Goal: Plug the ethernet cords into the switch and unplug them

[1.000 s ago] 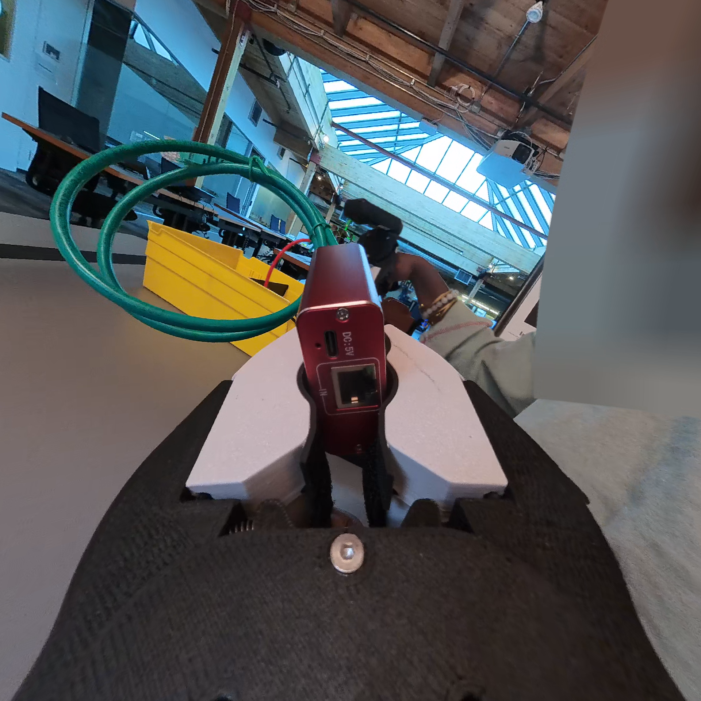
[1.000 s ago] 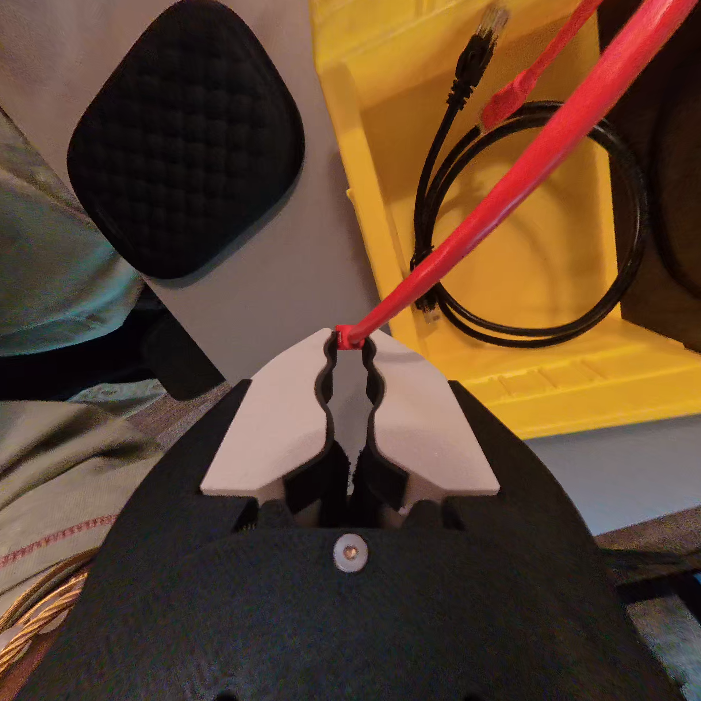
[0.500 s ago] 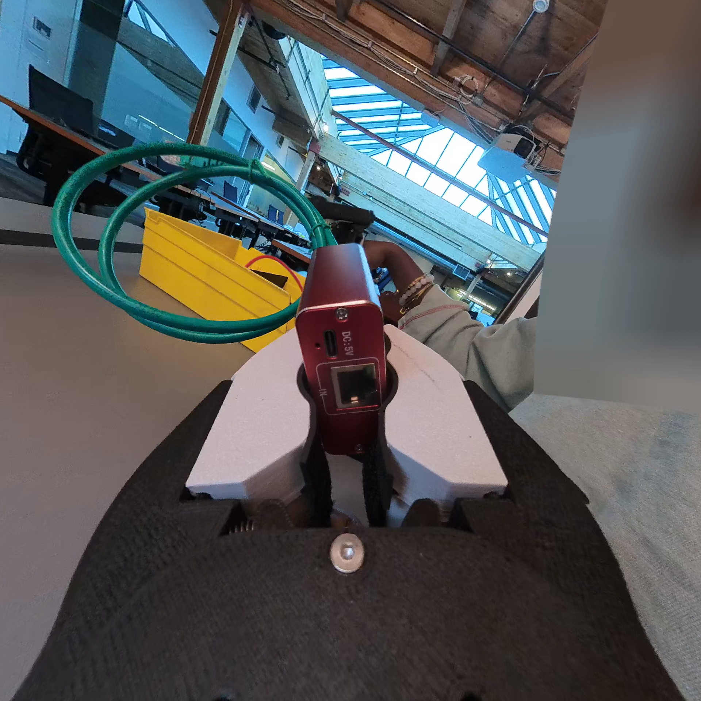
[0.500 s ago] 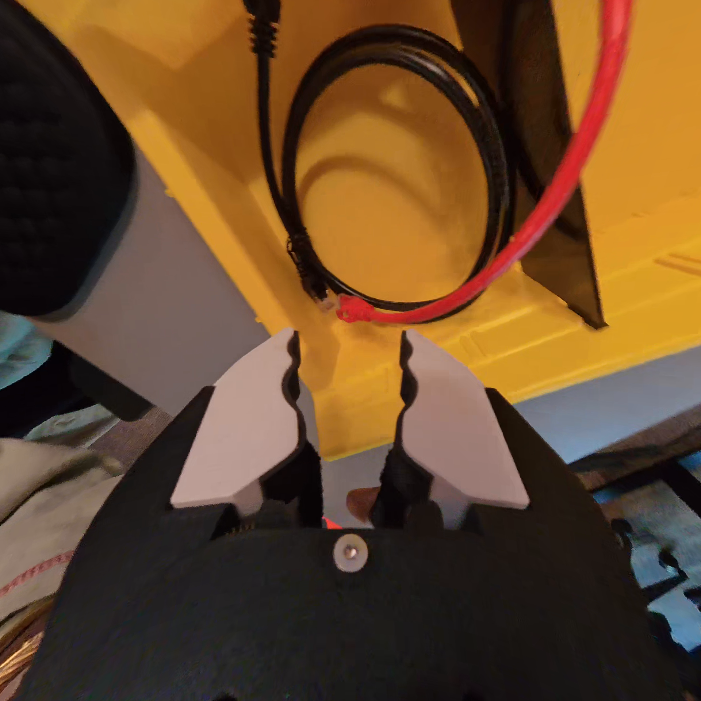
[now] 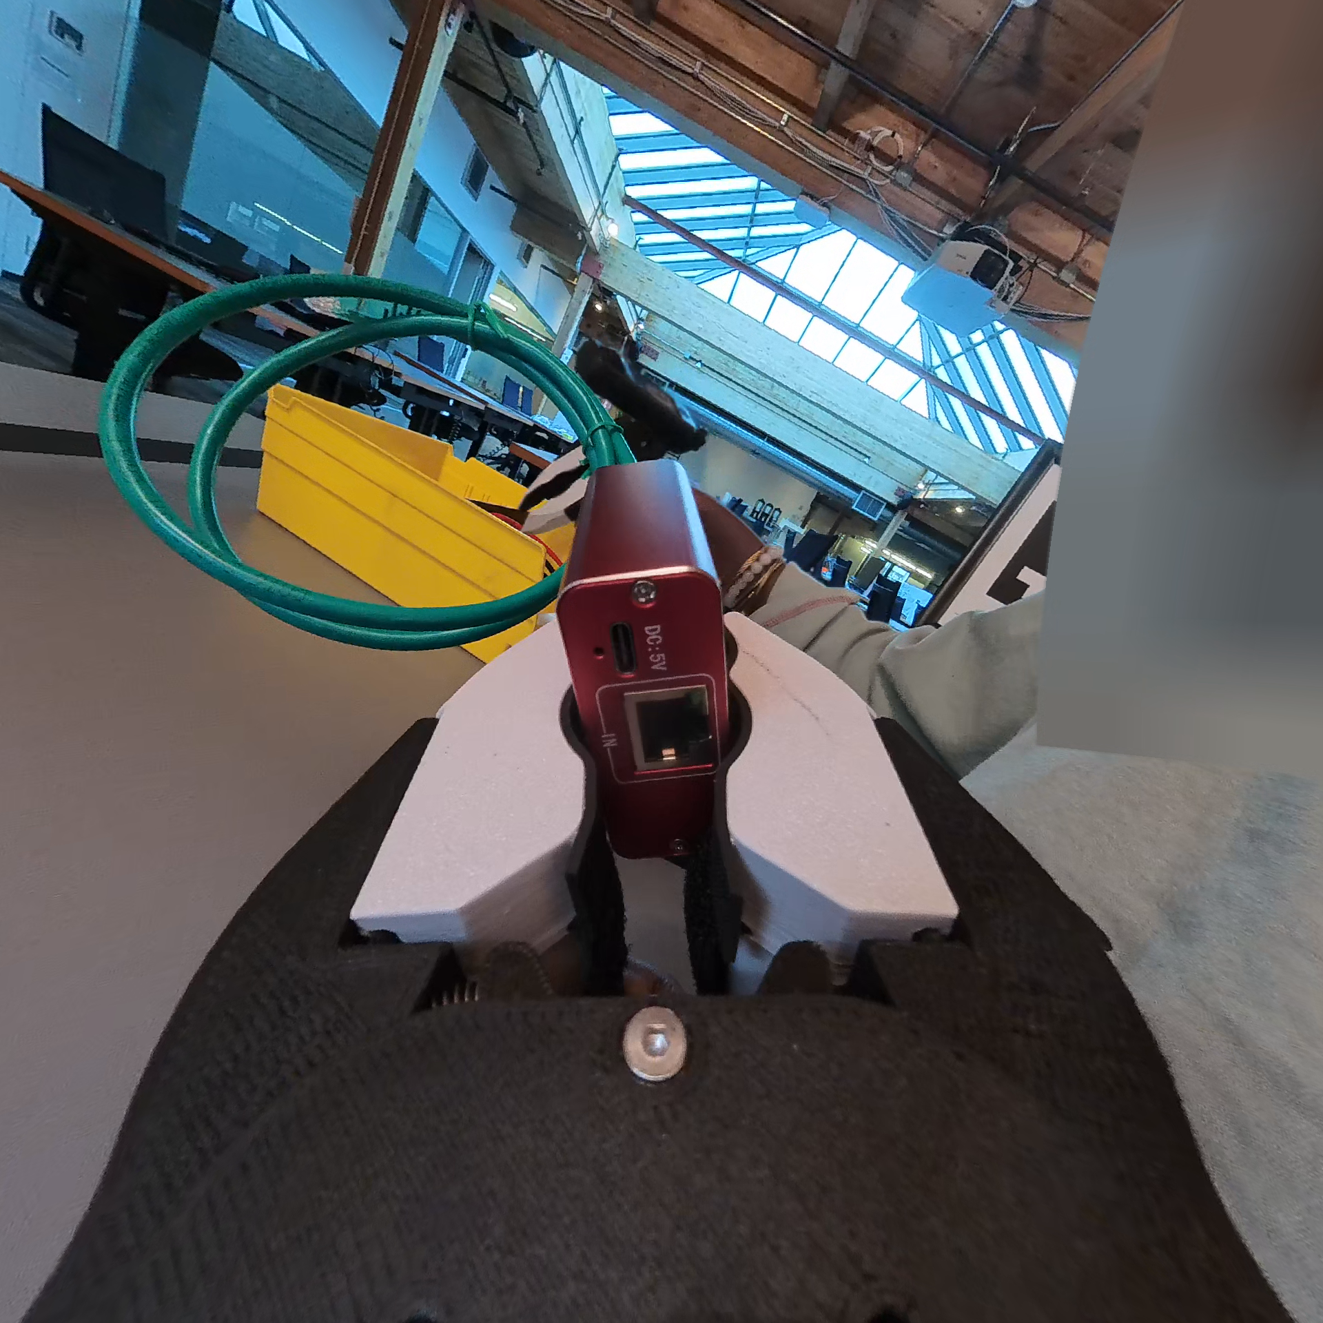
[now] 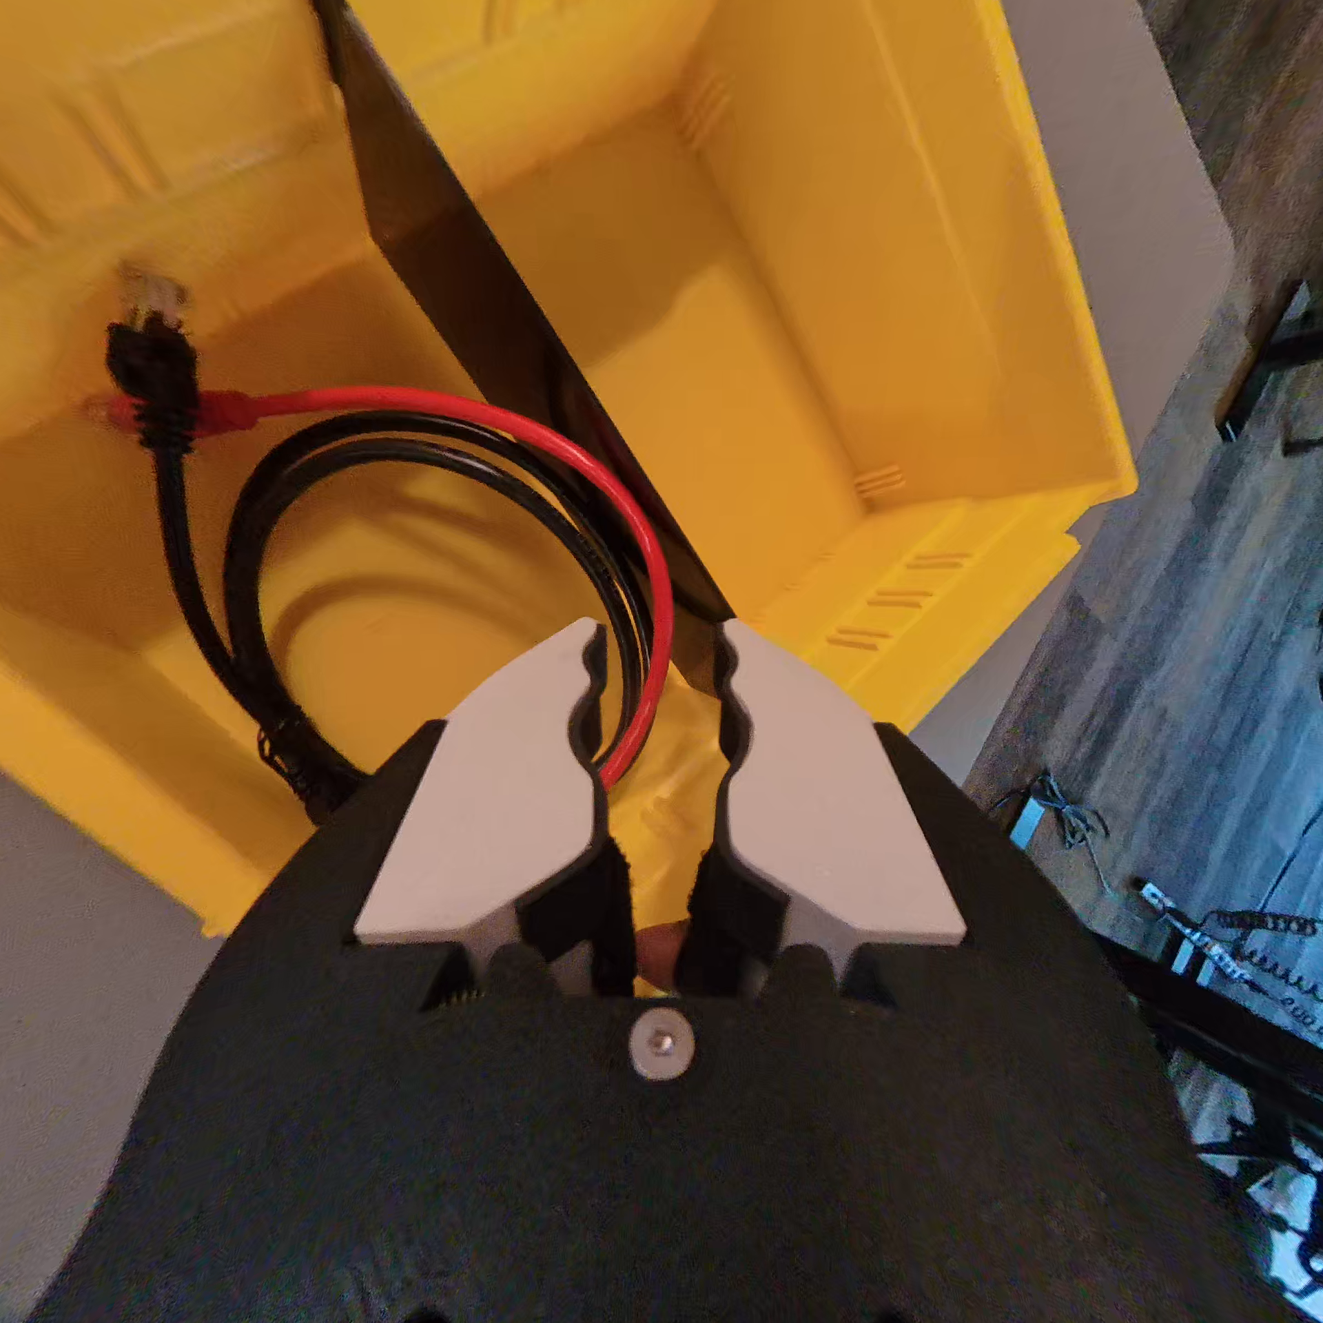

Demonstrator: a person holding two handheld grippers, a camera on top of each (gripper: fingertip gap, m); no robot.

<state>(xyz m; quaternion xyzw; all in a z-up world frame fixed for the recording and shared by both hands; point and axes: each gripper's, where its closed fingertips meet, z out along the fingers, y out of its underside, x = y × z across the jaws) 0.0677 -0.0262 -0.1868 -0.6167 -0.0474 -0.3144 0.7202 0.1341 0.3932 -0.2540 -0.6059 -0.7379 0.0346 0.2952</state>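
Note:
My left gripper (image 5: 644, 644) is shut on a red metal switch (image 5: 648, 759), held upright, its port end facing the camera. A green ethernet cord (image 5: 215, 551) loops out from behind the switch's far end; its plug is hidden. My right gripper (image 6: 658, 630) is open and holds nothing, just above a yellow bin (image 6: 931, 286). A red cord (image 6: 501, 422) and a coiled black cord (image 6: 401, 444) lie in the bin's left compartment. The red cord runs under the gap between the jaws. The right gripper also shows in the left wrist view (image 5: 555, 494), over the bin (image 5: 372, 494).
A black divider (image 6: 501, 322) splits the bin into two compartments. The bin stands on a grey table (image 5: 143, 716). A person's sleeve (image 5: 895, 666) reaches in from the right. Beyond the table edge is a wood floor (image 6: 1181, 573) with cables and stands. My hands' fingertips stand some 45 cm from each other.
My right gripper opened and let the red cord drop into the bin, then swung farther over the bin. My left gripper kept hold of the switch and barely moved.

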